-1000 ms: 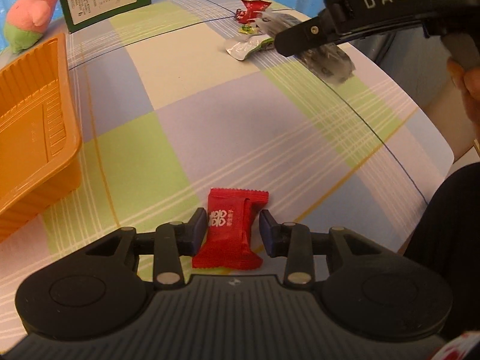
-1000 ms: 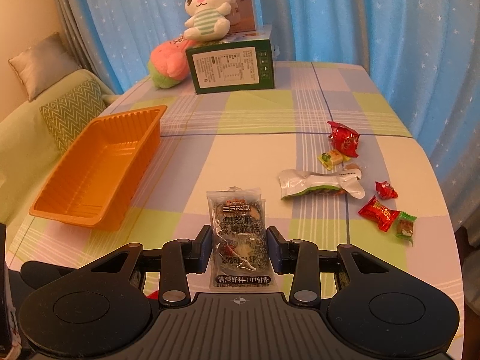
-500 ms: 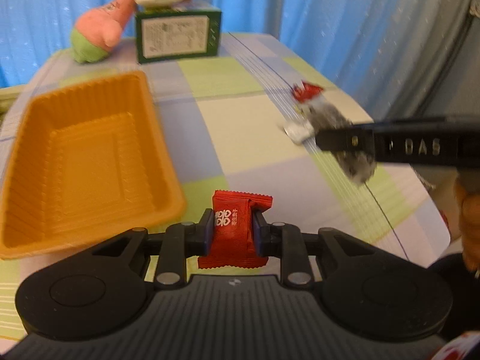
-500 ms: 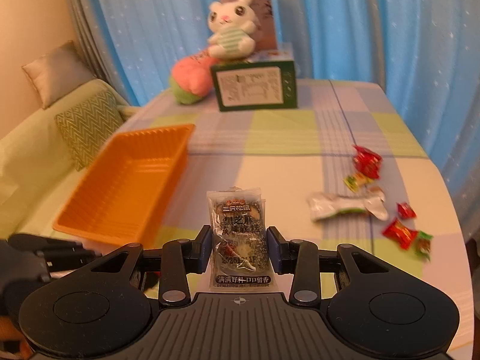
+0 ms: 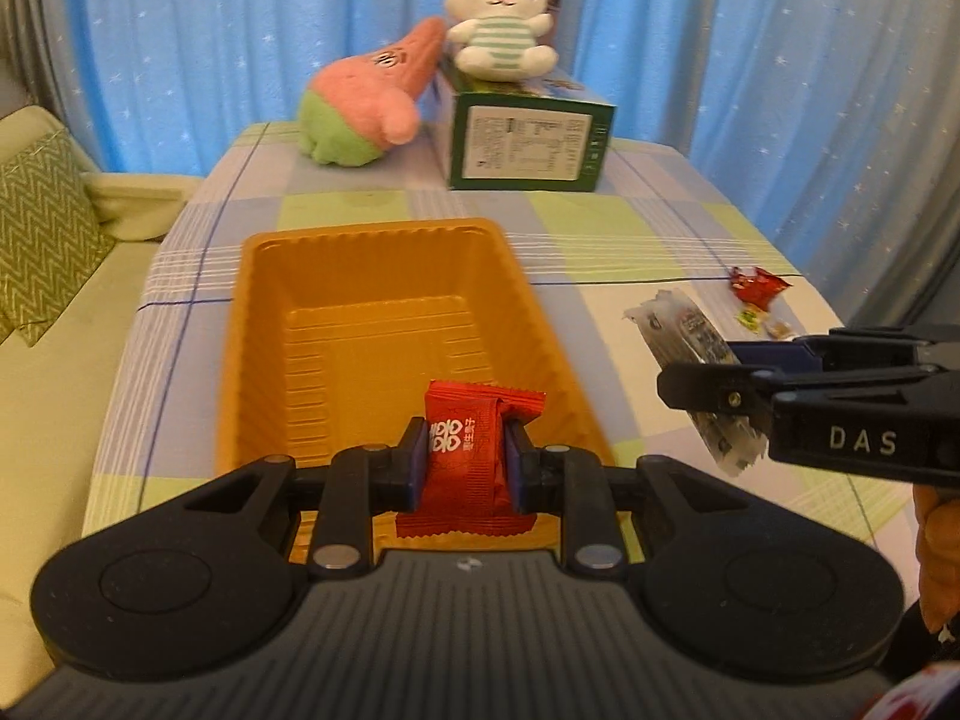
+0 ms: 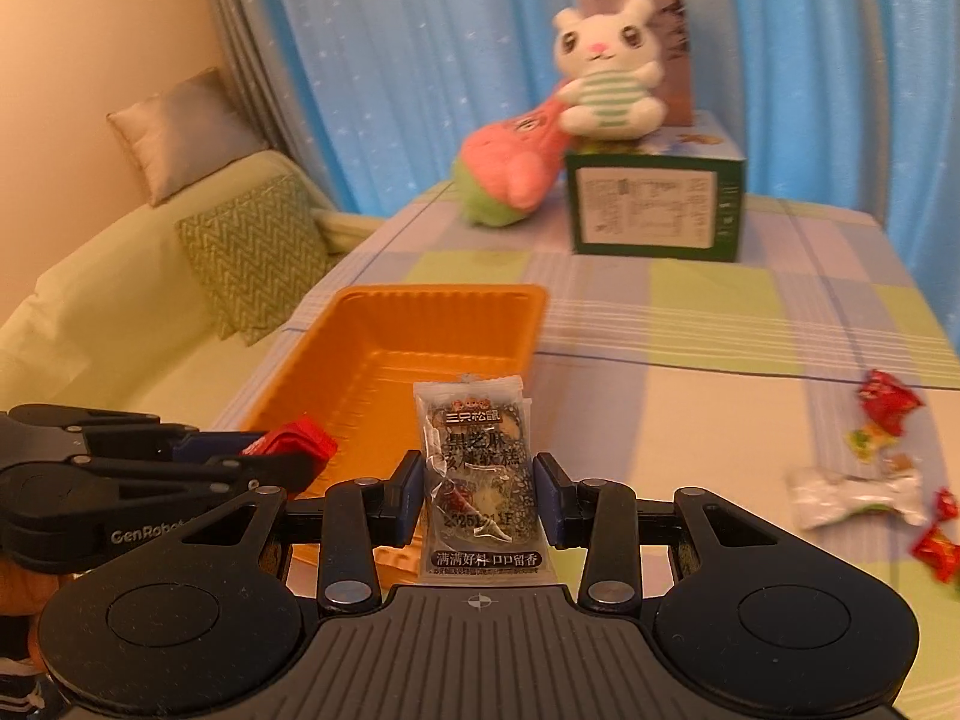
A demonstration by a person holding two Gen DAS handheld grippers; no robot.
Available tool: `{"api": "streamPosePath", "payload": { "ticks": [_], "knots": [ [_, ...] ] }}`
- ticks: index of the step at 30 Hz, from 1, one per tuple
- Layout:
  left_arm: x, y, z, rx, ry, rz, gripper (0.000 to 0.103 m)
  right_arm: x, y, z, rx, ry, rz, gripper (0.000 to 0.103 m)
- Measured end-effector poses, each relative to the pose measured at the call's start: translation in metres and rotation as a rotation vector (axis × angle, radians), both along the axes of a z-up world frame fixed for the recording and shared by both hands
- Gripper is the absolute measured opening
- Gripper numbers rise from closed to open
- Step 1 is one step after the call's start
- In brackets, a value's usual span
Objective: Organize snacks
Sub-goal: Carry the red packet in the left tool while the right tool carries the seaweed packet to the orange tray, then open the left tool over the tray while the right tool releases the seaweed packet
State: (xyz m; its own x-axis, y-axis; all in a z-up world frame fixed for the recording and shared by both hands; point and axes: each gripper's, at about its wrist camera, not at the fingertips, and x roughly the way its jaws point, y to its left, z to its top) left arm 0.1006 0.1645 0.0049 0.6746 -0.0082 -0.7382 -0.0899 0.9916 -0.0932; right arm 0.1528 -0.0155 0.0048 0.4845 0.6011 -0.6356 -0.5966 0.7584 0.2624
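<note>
My left gripper [image 5: 467, 461] is shut on a red snack packet [image 5: 474, 456] and holds it above the near end of the orange tray [image 5: 264, 324]. My right gripper [image 6: 477, 501] is shut on a clear black-sesame snack packet [image 6: 477, 480], raised just right of the tray [image 6: 528, 324]. In the left wrist view the right gripper [image 5: 714, 393] comes in from the right with its packet [image 5: 690, 330]. In the right wrist view the left gripper [image 6: 276, 459] sits at the left with the red packet [image 6: 294, 441] over the tray's near end.
Loose snacks lie on the checked tablecloth at the right: red candies [image 6: 885, 399], a silver packet [image 6: 858, 495] and small sweets [image 6: 933, 552]. A green box [image 5: 528, 144] with a rabbit plush [image 5: 501, 30] and a pink plush [image 5: 372, 102] stand at the back. A sofa [image 6: 120, 312] is left of the table.
My left gripper shut on the red packet, lifted it off the cloth and swung left over the tray. My right gripper carried its packet left toward the tray.
</note>
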Motion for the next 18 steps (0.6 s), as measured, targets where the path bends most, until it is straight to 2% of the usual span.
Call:
{"api": "streamPosePath", "payload": {
  "ticks": [8,18],
  "knots": [
    [0.004,0.030,-0.012,-0.001,0.018,0.044,0.023,0.012,0.039,-0.020,-0.028,0.039,0.028,0.039],
    [0.012,0.048,-0.020,-0.025,0.015,0.079,0.024,0.020,0.055,-0.035,-0.052,0.067,0.027,0.039]
  ]
}}
